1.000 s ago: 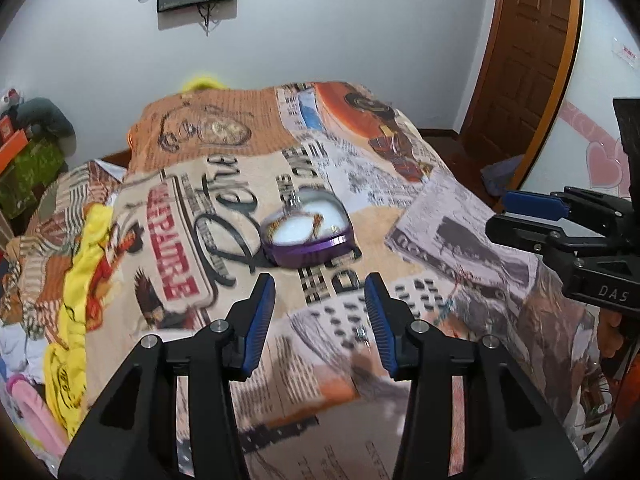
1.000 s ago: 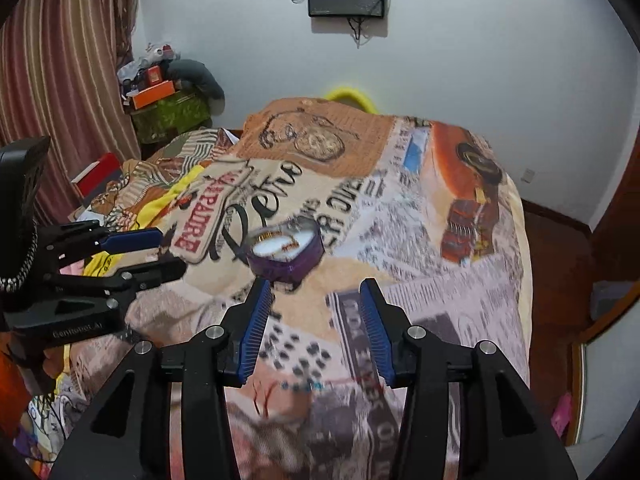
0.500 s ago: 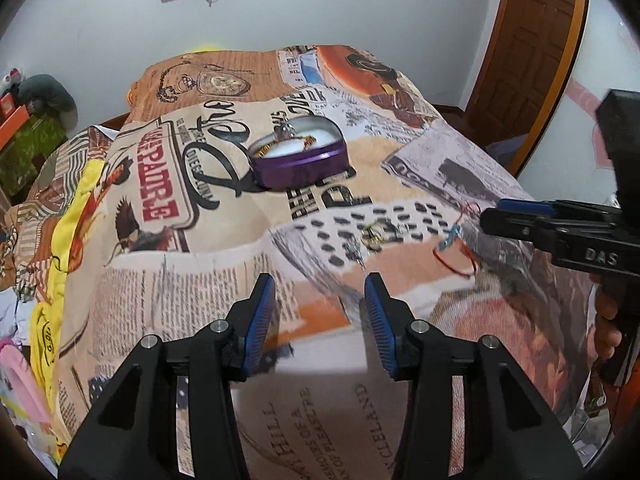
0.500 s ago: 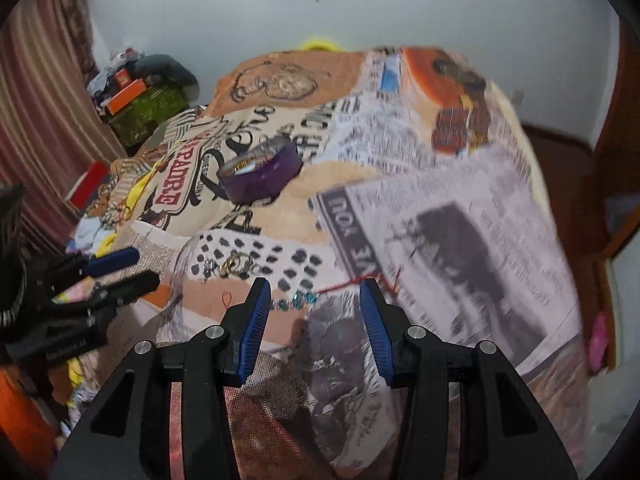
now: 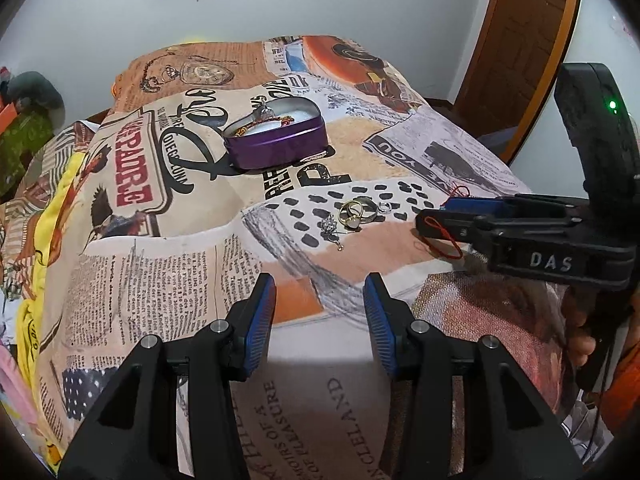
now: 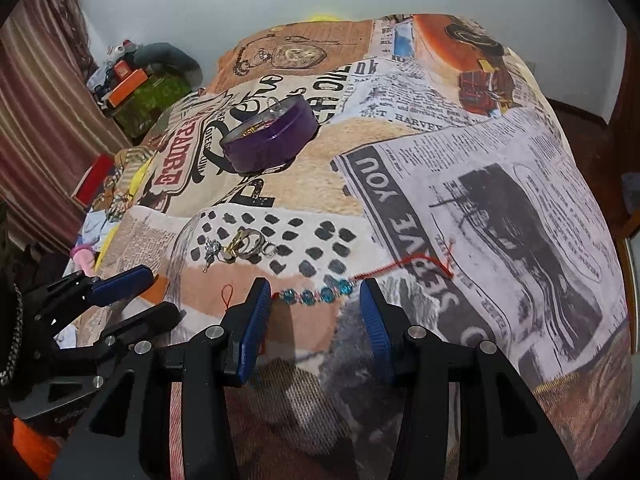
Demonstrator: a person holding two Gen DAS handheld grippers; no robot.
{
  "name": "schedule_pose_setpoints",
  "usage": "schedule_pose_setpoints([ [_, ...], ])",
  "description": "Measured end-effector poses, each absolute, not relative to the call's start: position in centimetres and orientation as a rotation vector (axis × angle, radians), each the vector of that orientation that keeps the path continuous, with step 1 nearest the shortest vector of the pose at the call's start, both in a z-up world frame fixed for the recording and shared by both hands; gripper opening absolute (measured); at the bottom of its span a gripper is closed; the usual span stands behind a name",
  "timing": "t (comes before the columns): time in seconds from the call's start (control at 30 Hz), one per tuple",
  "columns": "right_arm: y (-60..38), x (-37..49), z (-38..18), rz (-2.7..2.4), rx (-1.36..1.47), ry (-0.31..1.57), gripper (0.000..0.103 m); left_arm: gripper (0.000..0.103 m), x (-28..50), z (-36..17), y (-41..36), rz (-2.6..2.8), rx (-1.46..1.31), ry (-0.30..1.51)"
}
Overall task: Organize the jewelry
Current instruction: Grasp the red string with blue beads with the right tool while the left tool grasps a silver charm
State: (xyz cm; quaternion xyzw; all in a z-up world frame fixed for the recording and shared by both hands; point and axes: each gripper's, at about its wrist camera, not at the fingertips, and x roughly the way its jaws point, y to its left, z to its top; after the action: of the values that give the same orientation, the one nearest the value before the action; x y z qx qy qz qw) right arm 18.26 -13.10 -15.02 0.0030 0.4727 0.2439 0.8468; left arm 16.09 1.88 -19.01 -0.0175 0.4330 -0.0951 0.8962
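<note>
A purple heart-shaped tin [image 5: 276, 138], open and with some jewelry inside, sits on the printed bedspread [image 5: 160, 272]; it also shows in the right wrist view [image 6: 268, 140]. A cluster of rings [image 5: 356, 212] and a small silver charm [image 5: 330, 228] lie nearer; they show in the right wrist view too [image 6: 248, 246]. A red-cord bracelet with blue beads [image 6: 316, 294] lies just beyond my right gripper [image 6: 316, 320], which is open and empty over it. My left gripper [image 5: 320, 320] is open and empty, short of the rings. The right gripper [image 5: 452, 220] reaches in from the right in the left wrist view.
The bed fills both views. A wooden door [image 5: 516, 40] stands at the right. Boxes and clutter [image 6: 136, 84] sit by a striped curtain [image 6: 44, 92] at the left. The bed's near edge drops off below both grippers.
Both grippers have pulled back and dipped toward the near end of the bed. The rings and beaded bracelet have come into close view. The right gripper now hovers over the bracelet.
</note>
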Motion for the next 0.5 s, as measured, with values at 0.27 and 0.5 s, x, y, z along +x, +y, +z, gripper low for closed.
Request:
schedule_pose_setpoints([
  [0.27, -12.2, 17.6, -15.4, 0.515, -0.118, 0.926, 0.025, 0.046, 17.0, -19.4, 1.7, -0.216, -0.046, 0.896],
  [0.5, -12.6, 17.6, -15.2, 0.533, -0.126, 0.91, 0.013, 0.046, 17.5, -19.4, 1.2, -0.24, -0.039, 0.889],
])
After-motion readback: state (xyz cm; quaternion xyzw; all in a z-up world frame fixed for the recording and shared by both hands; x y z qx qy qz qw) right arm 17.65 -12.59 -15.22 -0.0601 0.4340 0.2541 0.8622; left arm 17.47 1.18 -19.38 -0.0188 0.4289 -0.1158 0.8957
